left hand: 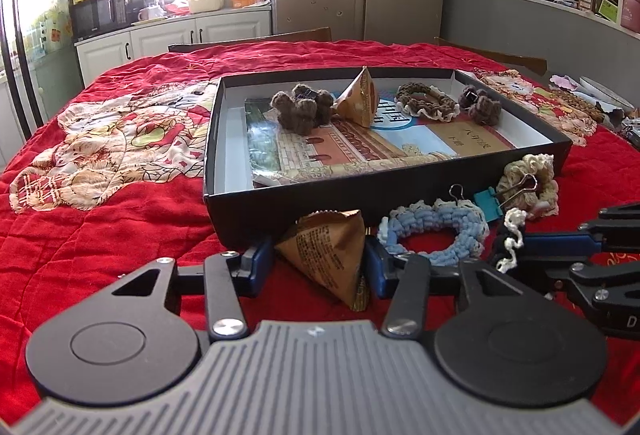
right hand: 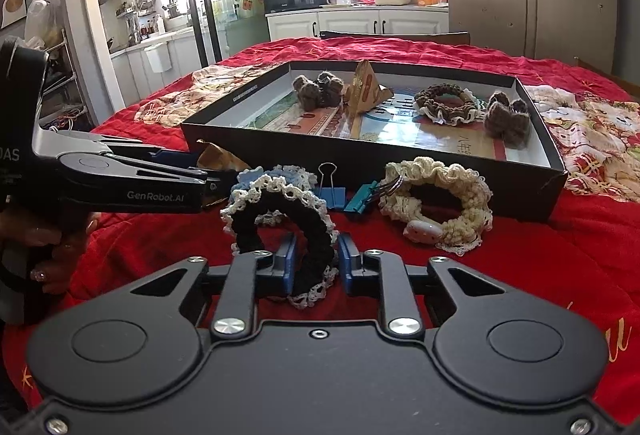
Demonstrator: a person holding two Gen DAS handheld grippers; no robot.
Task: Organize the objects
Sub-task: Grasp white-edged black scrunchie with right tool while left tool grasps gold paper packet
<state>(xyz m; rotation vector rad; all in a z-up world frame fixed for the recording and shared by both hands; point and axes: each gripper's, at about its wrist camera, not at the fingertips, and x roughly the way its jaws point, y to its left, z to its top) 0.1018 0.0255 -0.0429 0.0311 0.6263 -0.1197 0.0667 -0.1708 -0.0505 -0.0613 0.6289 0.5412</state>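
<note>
Here the table (left hand: 120, 219) under its red quilted cloth lies bare to the left of the black tray (left hand: 224, 171), while the strip between the tray's near wall and the claws is crowded. The left claw (left hand: 316, 267) stands narrowed around a brown pyramid packet (left hand: 328, 251), its blue pads at the packet's two sides; the packet lies tipped just before the tray's near wall, its crimped edge toward the tray and one corner toward the camera. The right claw (right hand: 316, 263) is closed on a black scrunchie with white lace edging (right hand: 280, 219), which stands nearly upright on its rim, its ring facing the camera. Behind it a light blue scrunchie (right hand: 276, 175) lies flat, beside a blue binder clip (right hand: 332, 191) and a teal binder clip (right hand: 360, 197). A cream scrunchie (right hand: 440, 203) lies touching the tray's near wall. Inside the tray sit another brown packet (right hand: 366, 87), brown knitted pieces (right hand: 318, 89) and a brown scrunchie (right hand: 444, 103).
</note>
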